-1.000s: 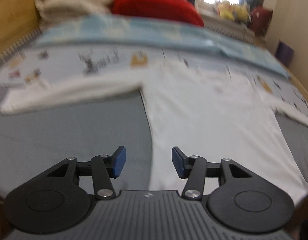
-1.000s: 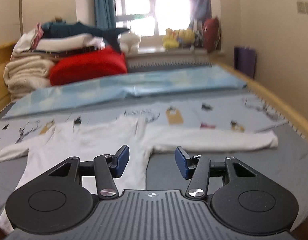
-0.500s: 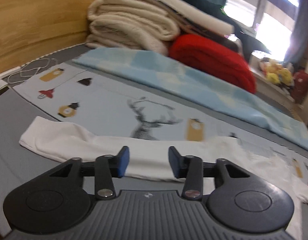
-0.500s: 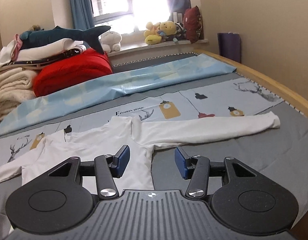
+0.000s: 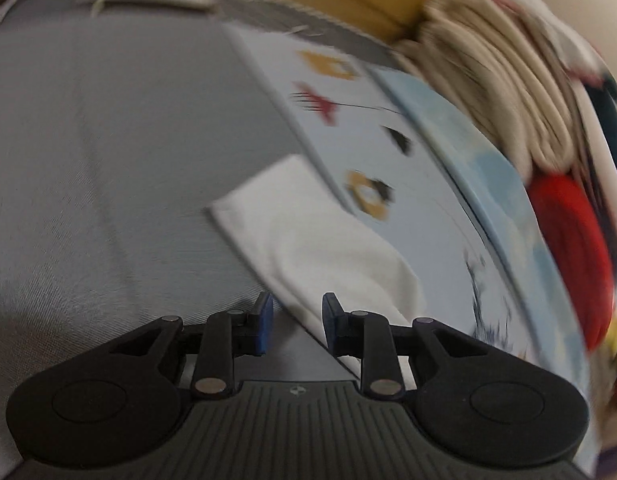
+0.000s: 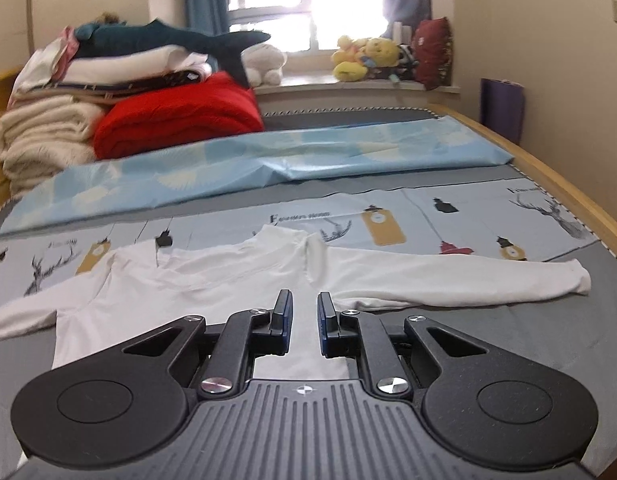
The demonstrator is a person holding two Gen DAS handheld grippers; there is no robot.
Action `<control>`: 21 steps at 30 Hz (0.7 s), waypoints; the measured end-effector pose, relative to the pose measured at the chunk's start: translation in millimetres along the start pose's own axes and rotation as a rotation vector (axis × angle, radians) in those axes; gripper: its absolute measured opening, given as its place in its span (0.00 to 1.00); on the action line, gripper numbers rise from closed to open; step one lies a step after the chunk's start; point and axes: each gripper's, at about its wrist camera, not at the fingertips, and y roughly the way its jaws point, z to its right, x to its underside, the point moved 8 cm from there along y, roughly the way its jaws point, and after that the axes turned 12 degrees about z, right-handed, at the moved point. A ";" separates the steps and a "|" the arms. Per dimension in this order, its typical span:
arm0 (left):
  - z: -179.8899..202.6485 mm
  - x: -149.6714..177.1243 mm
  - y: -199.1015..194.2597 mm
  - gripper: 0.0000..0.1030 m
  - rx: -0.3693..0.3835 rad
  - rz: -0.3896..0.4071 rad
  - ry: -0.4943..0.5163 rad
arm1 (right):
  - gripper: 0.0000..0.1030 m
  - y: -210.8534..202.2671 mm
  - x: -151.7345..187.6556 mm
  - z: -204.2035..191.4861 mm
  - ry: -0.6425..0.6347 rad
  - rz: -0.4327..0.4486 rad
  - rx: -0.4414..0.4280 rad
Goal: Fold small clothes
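Left gripper (image 5: 295, 322): jaws have just been closing and now stand partly apart with a clear gap; the lower edge of a sleeve runs between them, but the pads do not press on it. The view is tilted and blurred.
Right gripper (image 6: 304, 320): jaws have just been closing, drawn in to a narrow gap, nothing pinched; whether the tips touch the cloth cannot be told.
Shirt (image 6: 212, 280): white, long-sleeved, spread flat and face up on the bed, collar toward the window, body reaching under the right gripper.
Left sleeve (image 5: 308, 240): lies out straight, cuff end on the grey sheet, upper edge overlapping the printed cover.
Right sleeve (image 6: 460, 276): stretched out to the side, cuff on the grey sheet near the bed's wooden edge.
Grey sheet (image 5: 108, 160): bare around both cuffs.
Printed cover (image 6: 428, 216): pale blue with deer and lanterns, under the shirt's shoulders.
Blue quilt (image 6: 268, 160): folded in a long band behind the printed cover.
Bedding pile (image 6: 108, 112): cream and red blankets stacked at the far corner, a plush shark on top.
Windowsill (image 6: 368, 80): holds soft toys.
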 end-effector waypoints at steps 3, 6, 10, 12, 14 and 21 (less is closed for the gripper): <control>-19.6 -5.1 11.2 0.27 -0.010 -0.011 -0.118 | 0.13 8.7 5.1 -13.4 -0.055 -0.038 -0.006; -22.0 -14.2 18.0 0.25 -0.007 0.011 -0.148 | 0.13 14.2 9.1 -23.3 -0.091 -0.066 -0.014; -18.8 -14.8 25.5 0.07 -0.028 0.027 -0.101 | 0.13 17.7 10.9 -27.9 -0.104 -0.087 -0.005; -12.7 -15.3 30.6 0.06 -0.027 0.037 -0.078 | 0.13 18.4 11.7 -28.4 -0.117 -0.091 0.001; -11.0 -16.5 32.8 0.06 -0.037 0.047 -0.083 | 0.13 19.1 11.7 -28.4 -0.138 -0.091 0.011; -14.6 -16.0 33.6 0.07 -0.078 0.059 -0.140 | 0.14 34.7 -3.6 -47.8 -0.142 -0.115 -0.027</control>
